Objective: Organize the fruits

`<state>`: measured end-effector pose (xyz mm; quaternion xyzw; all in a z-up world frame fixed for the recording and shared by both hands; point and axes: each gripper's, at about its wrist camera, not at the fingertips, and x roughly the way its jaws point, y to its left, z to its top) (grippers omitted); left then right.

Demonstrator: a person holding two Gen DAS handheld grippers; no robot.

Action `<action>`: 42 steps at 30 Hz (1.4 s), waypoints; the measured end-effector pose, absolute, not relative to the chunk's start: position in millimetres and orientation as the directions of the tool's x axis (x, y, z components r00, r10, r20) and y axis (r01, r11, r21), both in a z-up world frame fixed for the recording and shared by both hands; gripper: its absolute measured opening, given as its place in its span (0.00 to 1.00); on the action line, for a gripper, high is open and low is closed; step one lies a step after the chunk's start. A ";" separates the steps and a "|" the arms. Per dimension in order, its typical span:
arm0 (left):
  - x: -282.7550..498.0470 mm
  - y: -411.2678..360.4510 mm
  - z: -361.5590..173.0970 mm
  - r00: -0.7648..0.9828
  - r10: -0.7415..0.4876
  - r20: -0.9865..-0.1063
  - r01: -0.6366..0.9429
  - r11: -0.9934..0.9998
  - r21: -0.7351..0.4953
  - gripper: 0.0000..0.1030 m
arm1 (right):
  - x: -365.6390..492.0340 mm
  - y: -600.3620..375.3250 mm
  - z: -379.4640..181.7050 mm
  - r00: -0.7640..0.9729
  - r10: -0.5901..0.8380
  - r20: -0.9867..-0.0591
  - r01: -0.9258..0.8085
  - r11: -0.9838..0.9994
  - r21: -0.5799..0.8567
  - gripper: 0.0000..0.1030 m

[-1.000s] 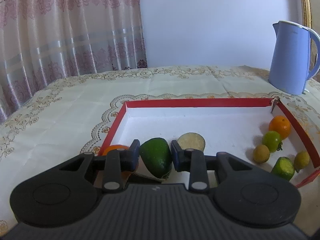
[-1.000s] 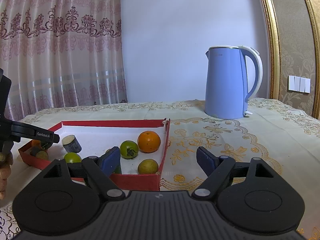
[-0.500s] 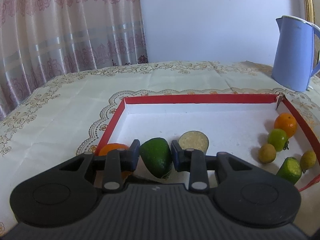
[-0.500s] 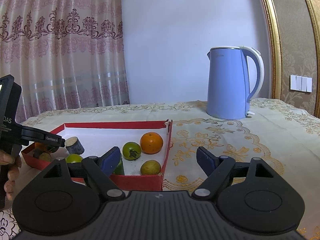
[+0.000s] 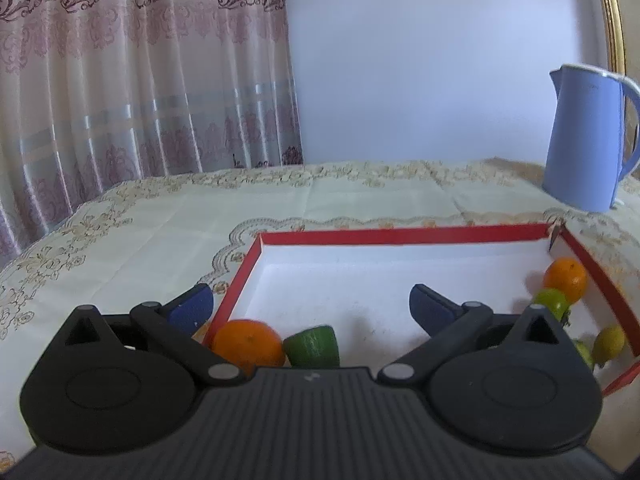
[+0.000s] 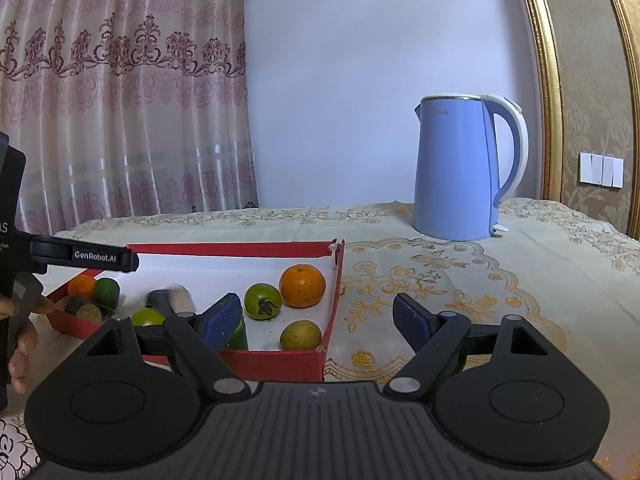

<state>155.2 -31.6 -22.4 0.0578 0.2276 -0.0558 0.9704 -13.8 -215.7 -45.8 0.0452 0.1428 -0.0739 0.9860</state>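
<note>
Your left claw [image 5: 312, 306] stood wide and held nothing, its blue pads spread over the near left corner of the red tray [image 5: 400, 236]. Just below and between those pads lay the green cut fruit [image 5: 312, 346], resting on the tray floor beside an orange [image 5: 248, 344] at the tray's near left edge, clear of both pads. Your right claw [image 6: 318, 322] was wide too and held nothing, poised at the tray's near right corner, one pad over the tray and the other over the counter [image 6: 460, 280]. Ahead of it sat a second orange [image 6: 302, 285], a green tomato [image 6: 263, 301] and a yellowish round fruit [image 6: 300, 335], with a purple-skinned cut piece [image 6: 172, 300] further left. As far as you could judge, every fruit in sight already lay inside the tray, grouped at its two ends, so the gathering looked nearly done; only tidying the stray middle piece seemed left. The blue kettle [image 6: 460, 168] stood well apart at the far right
</note>
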 end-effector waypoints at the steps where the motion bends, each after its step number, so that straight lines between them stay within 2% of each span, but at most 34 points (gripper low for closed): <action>1: 155.5 -31.1 -22.2 0.886 -0.081 -0.456 0.135 0.987 0.086 1.00 | -13.6 -215.3 -45.5 0.949 -0.133 -0.287 0.158 0.985 0.065 0.81; 9: 134.4 -14.1 -6.5 0.904 -0.140 -0.404 0.169 0.985 0.037 1.00 | -15.8 -205.0 -39.7 0.955 -0.144 -0.261 0.160 0.986 0.042 0.81; 15: 119.0 35.4 11.0 0.842 -0.415 -0.345 0.337 0.904 -0.263 1.00 | -16.9 -189.4 -37.1 0.963 -0.111 -0.245 0.126 0.991 0.043 0.81; 19: 111.0 70.1 13.5 0.817 -0.507 -0.273 0.359 0.819 -0.448 1.00 | -17.5 -183.0 -37.2 0.966 -0.095 -0.242 0.109 0.993 0.047 0.81; 25: 111.6 98.3 11.7 0.791 -0.554 -0.259 0.334 0.747 -0.575 1.00 | -20.3 -177.0 -36.4 0.969 -0.082 -0.234 0.095 0.994 0.046 0.81; 27: 110.6 98.6 11.7 0.795 -0.532 -0.290 0.313 0.770 -0.556 1.00 | -21.1 -175.5 -36.9 0.969 -0.083 -0.234 0.096 0.995 0.042 0.81; 31: 101.6 86.3 17.7 0.821 -0.455 -0.345 0.290 0.853 -0.434 1.00 | -21.5 -173.8 -37.4 0.969 -0.084 -0.232 0.095 0.995 0.040 0.81; 38: 94.7 79.9 17.1 0.802 -0.496 -0.333 0.340 0.837 -0.430 1.00 | -23.0 -169.3 -39.2 0.970 -0.071 -0.233 0.082 0.996 0.040 0.81; 42: 86.3 66.3 15.0 0.828 -0.412 -0.381 0.297 0.898 -0.326 1.00 | -24.7 -166.2 -39.8 0.971 -0.070 -0.228 0.079 0.996 0.032 0.81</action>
